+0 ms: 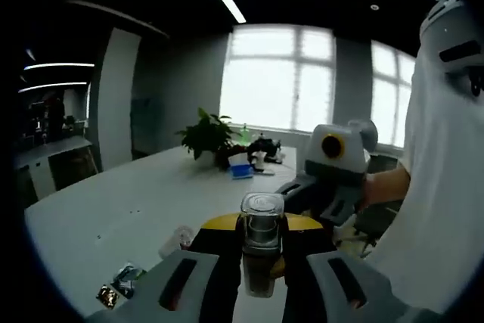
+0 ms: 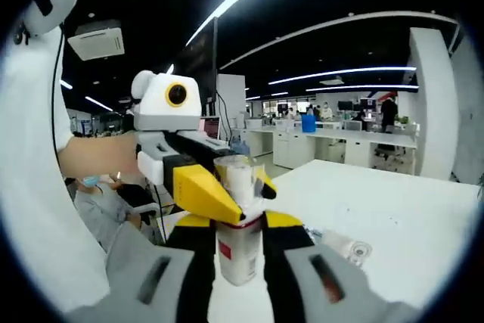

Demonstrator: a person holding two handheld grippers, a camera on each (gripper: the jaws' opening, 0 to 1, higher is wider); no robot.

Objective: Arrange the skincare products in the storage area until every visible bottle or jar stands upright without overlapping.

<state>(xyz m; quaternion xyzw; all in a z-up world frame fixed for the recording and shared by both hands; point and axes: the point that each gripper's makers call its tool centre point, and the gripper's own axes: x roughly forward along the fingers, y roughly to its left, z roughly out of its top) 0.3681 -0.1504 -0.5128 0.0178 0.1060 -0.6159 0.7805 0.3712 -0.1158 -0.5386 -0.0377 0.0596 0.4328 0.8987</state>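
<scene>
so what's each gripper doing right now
left gripper: shut on the bottle, clear cap up, held above the table.
right gripper: shut on the same bottle, from the opposite side.

In the right gripper view, the right claw (image 2: 238, 266) rises from the bottom edge with its 2 grey jaws set on either side of a clear bottle (image 2: 239, 243) that stands upright between them. The left claw (image 2: 240, 191), with yellow jaw tips and a white body, enters from the left and closes on the upper part of the same bottle, and a person's hand (image 2: 94, 155) holds it from behind. To the right lies the white table (image 2: 401, 209), with a small clear item (image 2: 349, 249) resting on it near the bottle.
</scene>
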